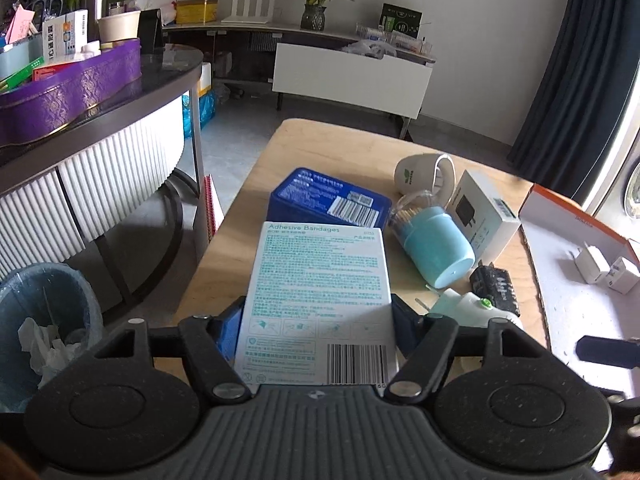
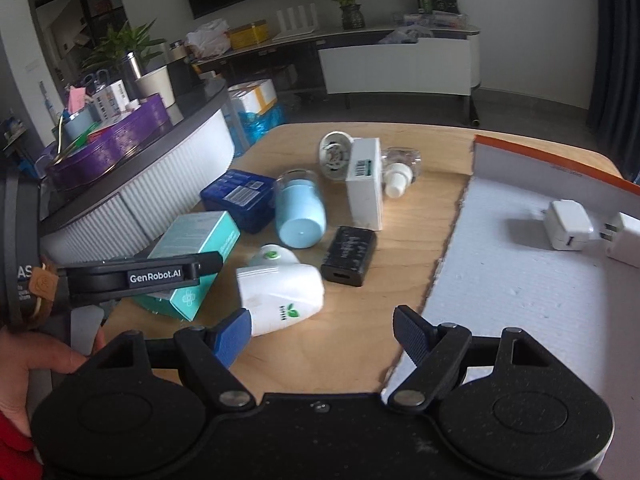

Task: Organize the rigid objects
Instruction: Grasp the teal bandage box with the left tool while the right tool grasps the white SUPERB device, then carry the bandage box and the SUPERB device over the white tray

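Observation:
A white-and-teal adhesive bandages box (image 1: pixel 316 280) fills the space between my left gripper's (image 1: pixel 318 306) blue pads, which press on both of its long sides; it rests low over the wooden table (image 1: pixel 240 256). The right wrist view shows the same box (image 2: pixel 200 236) under one of that gripper's fingers (image 2: pixel 160 274). My right gripper (image 2: pixel 322 334) is open and holds nothing. It hovers over the table's near edge, with a white green-leaf device (image 2: pixel 280 292) just beyond its left pad. An orange-rimmed, foam-lined tray (image 2: pixel 520 280) at the right holds two white chargers (image 2: pixel 568 226).
On the table lie a blue tin (image 2: pixel 240 196), a light blue toothpick jar (image 2: pixel 300 216), a white carton (image 2: pixel 364 184), a black charger (image 2: pixel 350 256) and a white round device (image 2: pixel 334 152). A ribbed counter with a purple tin (image 1: pixel 68 88) stands at the left, with a waste bin (image 1: pixel 44 320) below it.

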Tool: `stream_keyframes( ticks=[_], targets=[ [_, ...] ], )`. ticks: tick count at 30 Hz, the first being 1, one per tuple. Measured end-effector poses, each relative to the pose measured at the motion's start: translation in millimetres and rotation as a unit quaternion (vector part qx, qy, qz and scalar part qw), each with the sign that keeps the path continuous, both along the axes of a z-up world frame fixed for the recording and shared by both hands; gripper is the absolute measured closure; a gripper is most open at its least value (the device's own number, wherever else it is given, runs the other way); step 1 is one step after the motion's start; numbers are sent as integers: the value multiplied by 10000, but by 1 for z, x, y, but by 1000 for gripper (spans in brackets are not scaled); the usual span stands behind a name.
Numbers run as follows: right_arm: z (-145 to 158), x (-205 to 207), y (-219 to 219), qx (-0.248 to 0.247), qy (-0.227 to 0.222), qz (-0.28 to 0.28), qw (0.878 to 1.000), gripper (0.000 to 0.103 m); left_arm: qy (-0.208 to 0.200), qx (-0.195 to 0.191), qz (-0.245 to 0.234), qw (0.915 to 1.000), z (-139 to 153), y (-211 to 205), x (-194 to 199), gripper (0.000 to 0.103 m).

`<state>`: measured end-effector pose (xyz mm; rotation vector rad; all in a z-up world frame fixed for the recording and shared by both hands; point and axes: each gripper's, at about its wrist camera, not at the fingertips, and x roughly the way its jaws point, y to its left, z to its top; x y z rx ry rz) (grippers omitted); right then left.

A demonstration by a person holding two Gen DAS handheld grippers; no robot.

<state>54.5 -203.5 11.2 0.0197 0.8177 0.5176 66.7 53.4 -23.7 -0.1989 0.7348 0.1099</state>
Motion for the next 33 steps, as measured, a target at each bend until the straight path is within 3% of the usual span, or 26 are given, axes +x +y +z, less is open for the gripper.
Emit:
stream_keyframes(
  ticks=[6, 13, 15, 18, 33],
  targets=[
    [-15, 20, 38, -170, 151, 617, 9978, 11, -186, -131, 106, 9997, 14, 13, -14, 31],
    [-31, 45, 61, -206, 453, 634, 9967, 11, -165, -244, 151, 9995, 11, 18, -15, 31],
    [-30, 47, 67, -257, 444, 618, 9968, 26, -167, -244, 106, 9995, 11, 16, -15, 31],
    [-29, 42, 70, -290, 384, 590, 9971, 26, -189, -221, 66, 9996, 12, 14, -17, 31],
    [20, 9, 2, 155, -349, -219, 9990, 27, -316, -284, -483, 9979, 25, -23, -19, 31]
  ],
)
